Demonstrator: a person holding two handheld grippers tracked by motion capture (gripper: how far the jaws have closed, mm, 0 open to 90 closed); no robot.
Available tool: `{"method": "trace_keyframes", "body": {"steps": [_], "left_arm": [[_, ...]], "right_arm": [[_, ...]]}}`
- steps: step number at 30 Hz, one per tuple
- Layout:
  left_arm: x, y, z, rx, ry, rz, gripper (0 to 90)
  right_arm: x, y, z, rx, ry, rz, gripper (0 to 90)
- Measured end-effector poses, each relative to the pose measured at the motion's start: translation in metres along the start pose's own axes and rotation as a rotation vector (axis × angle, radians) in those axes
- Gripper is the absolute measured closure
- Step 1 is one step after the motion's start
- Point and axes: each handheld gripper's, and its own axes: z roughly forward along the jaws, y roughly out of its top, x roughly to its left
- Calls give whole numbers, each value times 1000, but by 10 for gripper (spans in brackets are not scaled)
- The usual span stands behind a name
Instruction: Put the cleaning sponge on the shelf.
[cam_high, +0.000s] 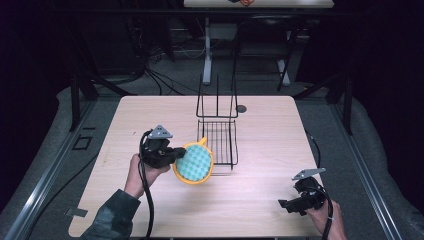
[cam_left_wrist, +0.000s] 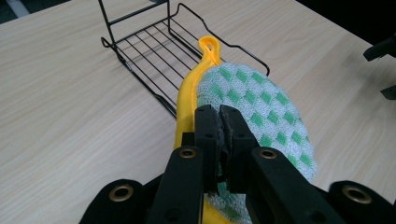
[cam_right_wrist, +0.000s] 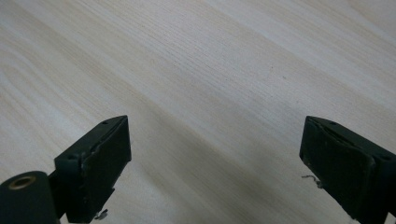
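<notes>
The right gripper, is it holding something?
No, the right gripper has its jaws wide apart in its own view, with nothing between them but the bare wooden table.

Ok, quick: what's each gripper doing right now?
Left gripper: shut on the round green-checked, yellow-rimmed pot holder.
Right gripper: open, holding nothing.

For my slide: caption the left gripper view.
Left gripper shut on a green-checked, yellow-rimmed pot holder, black wire rack behind on the table.
</notes>
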Motion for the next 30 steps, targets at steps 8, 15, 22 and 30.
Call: {"method": "trace_keyframes", "body": {"steps": [8, 15, 22, 30], "left_arm": [[4, 8, 9, -12, 12, -6, 867], [8, 14, 15, -44, 18, -19, 868], [17, 16, 24, -58, 23, -45, 868], [22, 18, 35, -72, 14, -82, 868]], "right_arm": [[0, 0, 0, 0, 2, 3, 85], [1, 0, 0, 14, 1, 1, 87], [0, 0, 0, -1, 6, 8, 87], [0, 1, 1, 12, -1, -4, 88]]}}
